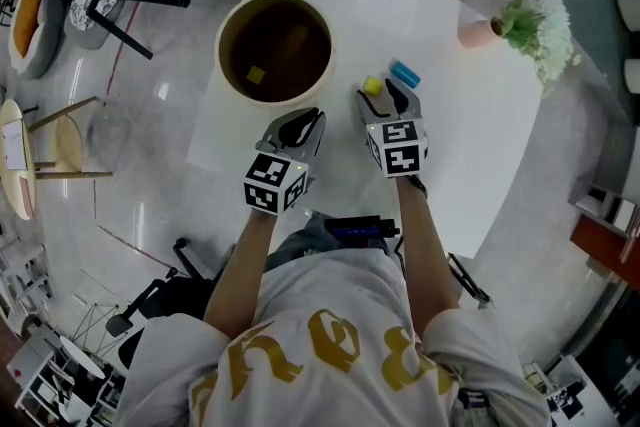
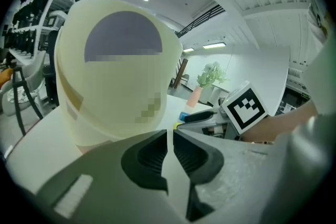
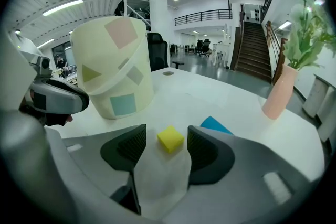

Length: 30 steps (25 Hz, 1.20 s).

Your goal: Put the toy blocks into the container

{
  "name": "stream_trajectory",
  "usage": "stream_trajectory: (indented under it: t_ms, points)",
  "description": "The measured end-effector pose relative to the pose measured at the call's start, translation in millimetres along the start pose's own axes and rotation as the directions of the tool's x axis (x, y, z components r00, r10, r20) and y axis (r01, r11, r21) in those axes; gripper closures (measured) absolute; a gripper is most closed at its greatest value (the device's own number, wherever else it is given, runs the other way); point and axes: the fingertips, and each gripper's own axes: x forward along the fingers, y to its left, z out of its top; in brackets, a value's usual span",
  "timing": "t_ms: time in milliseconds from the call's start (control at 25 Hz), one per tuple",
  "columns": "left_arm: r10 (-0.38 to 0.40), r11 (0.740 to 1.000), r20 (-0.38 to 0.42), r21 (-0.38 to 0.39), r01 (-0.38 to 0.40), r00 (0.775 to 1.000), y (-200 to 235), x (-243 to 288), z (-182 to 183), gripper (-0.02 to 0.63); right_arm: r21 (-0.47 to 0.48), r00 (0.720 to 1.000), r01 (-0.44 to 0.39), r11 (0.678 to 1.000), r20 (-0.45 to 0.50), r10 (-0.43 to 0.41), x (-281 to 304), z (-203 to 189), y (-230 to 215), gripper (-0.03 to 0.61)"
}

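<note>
Our right claw (image 3: pixel 167 138) stands released, its dark ribbed jaws wide apart on either side of the yellow block (image 3: pixel 171 139) and touching neither face. We judge this the reach-to-grasp step. Next we need to settle lower so the jaws flank the block squarely, then clench, lift and carry it left to the tub (image 3: pixel 113 68). The block is a small matte cube, hard-looking, flat on the glossy white counter (image 3: pixel 210 97). A blue block (image 3: pixel 215 124) lies just beyond the right jaw. Our left claw (image 2: pixel 169 139) is clenched on nothing, near the tub. The tub is round, cream and smooth-walled with pastel patches, and another yellow piece (image 1: pixel 255 75) lies inside.
</note>
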Motion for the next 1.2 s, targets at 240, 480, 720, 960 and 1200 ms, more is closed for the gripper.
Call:
stream_trajectory:
  t_ms: [240,480,720,960,1200]
  points:
    - [0.002,1.000,-0.018,0.010,-0.002,1.000,2.3,-2.4,-6.3,0.572,0.010,0.999,0.033,0.999,-0.037,-0.033,10.9,-9.5,-1.9,0.331]
    - [0.012,1.000,-0.008,-0.007,-0.012,1.000,6.5,-6.9,-5.6,0.572,0.007,0.998,0.050,0.999,-0.045,-0.050,12.3,-12.2,-4.8,0.371]
    - [0.014,1.000,0.009,-0.004,-0.014,1.000,5.1,-11.2,1.1,0.572,0.005,0.998,0.050,0.999,-0.046,-0.050,11.6,-12.1,-4.8,0.382]
    - [0.023,1.000,0.025,0.001,-0.023,0.999,6.2,-17.1,7.5,0.572,0.038,0.999,0.037,0.999,-0.025,-0.036,6.6,-8.1,-3.5,0.382]
    - [0.022,1.000,0.043,0.013,-0.022,0.999,3.2,-20.2,15.1,0.572,0.058,1.000,0.024,0.998,0.007,-0.024,-0.5,-1.9,-0.3,0.380]
